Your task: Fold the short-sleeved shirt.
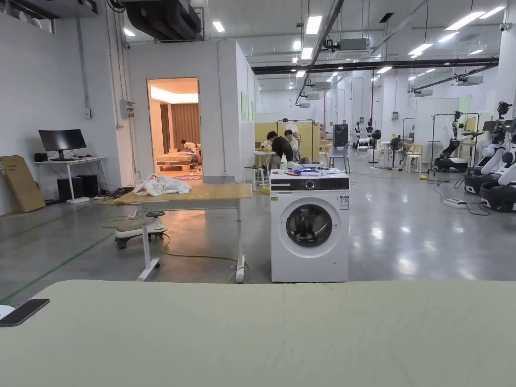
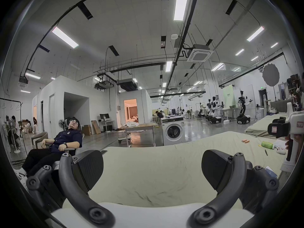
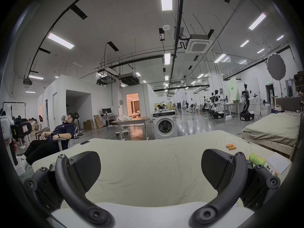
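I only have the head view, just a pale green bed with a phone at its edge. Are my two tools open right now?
Observer: Yes, the left tool hangs above the bed with its jaws wide apart.
Operator: And the right one?
Observer: The right tool is open too, holding nothing.
Operator: Anything on the bed's right side?
Observer: A green bottle lies there on its side.
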{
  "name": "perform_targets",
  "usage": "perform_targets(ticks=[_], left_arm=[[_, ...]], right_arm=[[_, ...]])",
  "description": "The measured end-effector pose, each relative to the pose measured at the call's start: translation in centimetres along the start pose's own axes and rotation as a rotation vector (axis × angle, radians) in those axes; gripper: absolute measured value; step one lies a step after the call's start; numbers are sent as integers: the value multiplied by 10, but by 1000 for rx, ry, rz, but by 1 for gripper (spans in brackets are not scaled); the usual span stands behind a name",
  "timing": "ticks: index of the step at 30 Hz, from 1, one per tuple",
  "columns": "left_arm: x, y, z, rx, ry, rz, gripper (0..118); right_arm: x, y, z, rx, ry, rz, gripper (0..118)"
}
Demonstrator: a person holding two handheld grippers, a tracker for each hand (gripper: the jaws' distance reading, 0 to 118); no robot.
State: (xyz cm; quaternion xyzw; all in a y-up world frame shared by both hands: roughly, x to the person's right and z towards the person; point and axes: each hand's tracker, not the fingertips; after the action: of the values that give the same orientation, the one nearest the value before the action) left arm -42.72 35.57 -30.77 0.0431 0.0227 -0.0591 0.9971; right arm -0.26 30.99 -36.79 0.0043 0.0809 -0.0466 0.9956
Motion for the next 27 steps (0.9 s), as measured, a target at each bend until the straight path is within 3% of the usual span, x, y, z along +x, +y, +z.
perform_targets(ticks=[4, 6, 9, 12, 15, 21, 23, 27], left_arm=[[-1, -3, -2, -22, 6, 27, 118], [-2, -4, -3, -32, 6, 56, 118], [-6, -4, -6, -63, 0, 98, 118], [-7, -6, -6, -79, 9, 115, 118], [-8, -8, -6, -90, 11, 130, 118], [-6, -11, -8, -112, -7, 151, 118], [-5, -12, -8, -117, -14, 150, 118], [-3, -15, -9, -126, -28, 143, 118]], right_arm=[[-8, 3, 1, 27, -42, 53, 118], [-12, 5, -1, 23, -44, 41, 118], [-12, 7, -4, -29, -34, -69, 118], [-10, 8, -5, -78, 45, -171, 118], [-13, 13, -5, -110, 22, -256, 118], [-20, 21, -12, -320, -63, -379, 118], [-23, 21, -11, -302, -52, -363, 118], [-27, 22, -12, -282, -84, -253, 118]])
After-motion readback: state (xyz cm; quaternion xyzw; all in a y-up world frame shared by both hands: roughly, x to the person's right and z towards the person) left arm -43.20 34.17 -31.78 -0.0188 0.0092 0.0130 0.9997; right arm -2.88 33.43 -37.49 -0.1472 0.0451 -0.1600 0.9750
